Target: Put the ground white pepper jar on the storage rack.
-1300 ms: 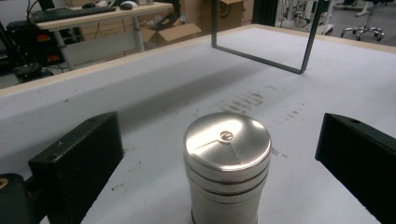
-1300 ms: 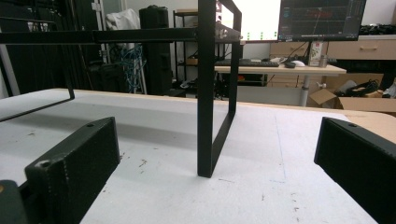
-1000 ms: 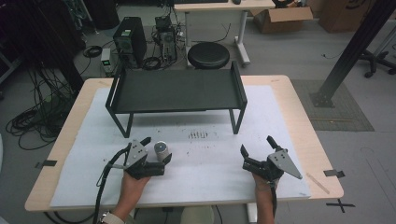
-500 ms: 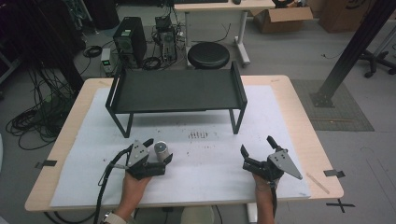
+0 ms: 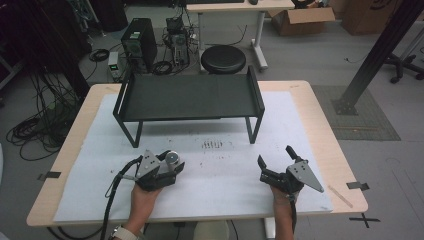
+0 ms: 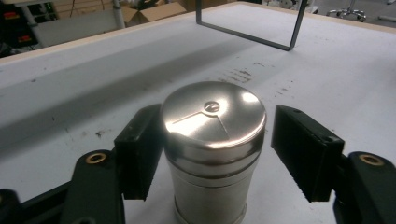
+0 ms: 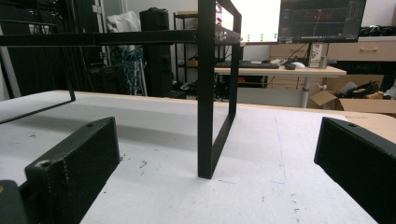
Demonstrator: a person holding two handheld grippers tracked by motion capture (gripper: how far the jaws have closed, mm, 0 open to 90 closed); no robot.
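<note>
A small steel canister [image 6: 212, 144] with a flat shiny lid stands upright on the white sheet between the jaws of my left gripper [image 6: 215, 119]. Those jaws have just been closing on it: the left pad [image 6: 140, 154] lies against the canister's side, while a narrow gap remains at the right pad [image 6: 303, 149]. In the high view the canister [image 5: 172, 158] sits at the tip of the left gripper [image 5: 172, 164], near the table's front left. My right gripper [image 5: 275, 156] rests at the front right, open with nothing between its jaws [image 7: 215, 140].
A black metal shelf rack [image 5: 187, 97] stands on thin legs at the back middle of the table; one leg [image 7: 205, 116] rises straight ahead of the right gripper. A white sheet [image 5: 220, 175] covers the wooden tabletop, with dark smudges [image 5: 212, 145] near its middle.
The left gripper's jaws have drawn in around the canister. Neither hand has shifted, and the right gripper stays as it was.
</note>
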